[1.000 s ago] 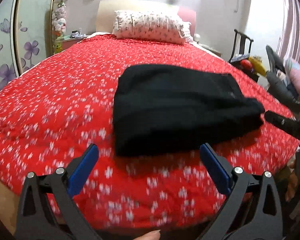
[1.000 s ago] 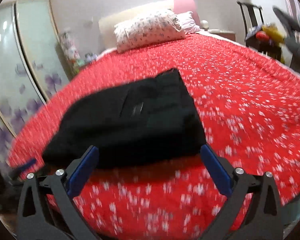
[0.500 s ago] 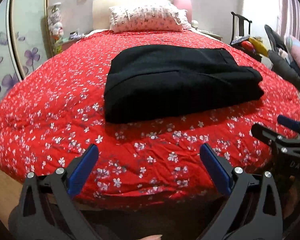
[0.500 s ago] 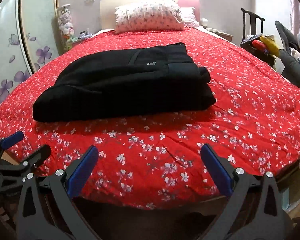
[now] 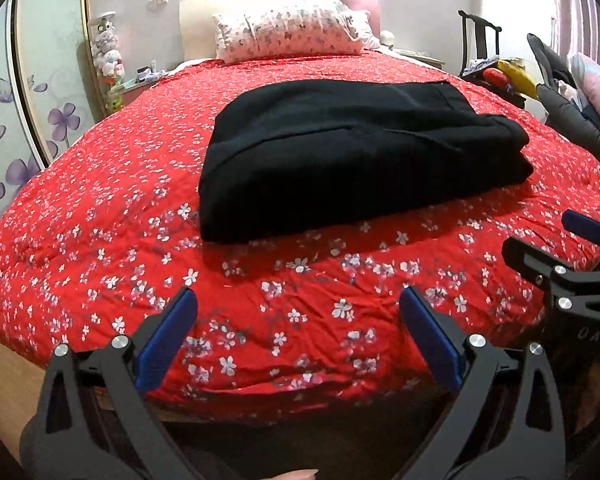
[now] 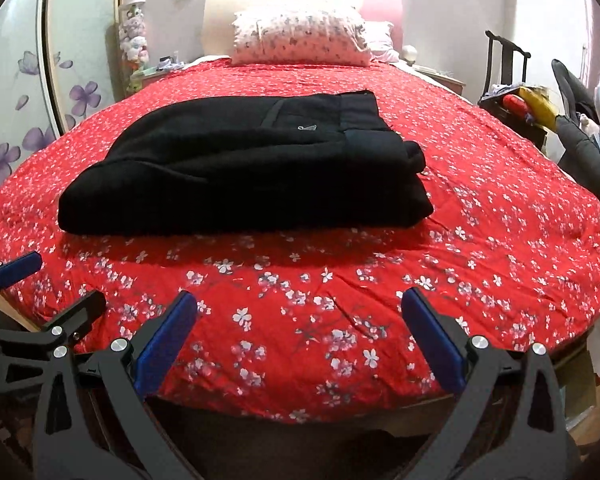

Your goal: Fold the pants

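Black pants (image 5: 360,160) lie folded in a compact stack mid-bed on the red floral bedspread (image 5: 100,220), floral pillow (image 5: 288,32) behind. Left tool (image 5: 298,334) spread wide, holding nothing, at the bed's near edge, well apart from the pants. Right tool (image 6: 300,334) likewise wide and empty.
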Demonstrator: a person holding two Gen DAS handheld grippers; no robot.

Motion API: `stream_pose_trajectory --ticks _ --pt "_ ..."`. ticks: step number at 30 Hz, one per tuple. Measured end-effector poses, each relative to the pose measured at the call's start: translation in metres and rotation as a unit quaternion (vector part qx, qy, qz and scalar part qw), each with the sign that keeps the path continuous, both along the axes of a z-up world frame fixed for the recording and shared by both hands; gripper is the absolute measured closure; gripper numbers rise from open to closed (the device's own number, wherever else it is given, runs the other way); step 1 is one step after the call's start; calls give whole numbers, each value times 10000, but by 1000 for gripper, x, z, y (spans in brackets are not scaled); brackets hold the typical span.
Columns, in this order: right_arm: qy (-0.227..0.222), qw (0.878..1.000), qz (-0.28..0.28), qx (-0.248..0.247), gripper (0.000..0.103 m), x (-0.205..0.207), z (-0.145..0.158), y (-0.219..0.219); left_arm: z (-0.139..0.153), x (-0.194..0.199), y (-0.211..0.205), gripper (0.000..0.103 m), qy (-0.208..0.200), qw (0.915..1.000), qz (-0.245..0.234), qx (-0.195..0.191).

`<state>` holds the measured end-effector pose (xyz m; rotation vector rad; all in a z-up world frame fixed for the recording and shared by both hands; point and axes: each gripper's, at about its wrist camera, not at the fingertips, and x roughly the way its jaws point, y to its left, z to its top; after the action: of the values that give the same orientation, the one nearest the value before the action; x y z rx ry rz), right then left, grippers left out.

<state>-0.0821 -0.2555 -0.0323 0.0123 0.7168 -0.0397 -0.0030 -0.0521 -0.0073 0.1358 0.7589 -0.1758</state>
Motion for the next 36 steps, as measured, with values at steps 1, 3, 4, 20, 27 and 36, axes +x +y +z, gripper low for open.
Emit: stream_pose_trajectory --ticks 1,3,4,20,27,36 --pt "5 10000 -8 4 1 -1 0 0 -1 0 -2 2 -2 10000 -11 29" --pt "19 10000 -20 0 1 -1 -1 -1 -1 -1 -5 2 -16 10000 -32 92" --pt "27 10000 -21 -5 1 -1 -1 0 -2 -1 -7 2 -24 9999 -41 121" --pt "83 10000 16 -51 1 -1 -3 -1 -5 -2 -8 2 17 9999 -59 136" --pt "108 9999 41 -58 1 0 -5 -1 -6 0 -5 2 59 9999 -47 101" --pt "145 9999 68 -36 1 1 -6 -5 -5 1 -4 2 86 9999 -40 80"
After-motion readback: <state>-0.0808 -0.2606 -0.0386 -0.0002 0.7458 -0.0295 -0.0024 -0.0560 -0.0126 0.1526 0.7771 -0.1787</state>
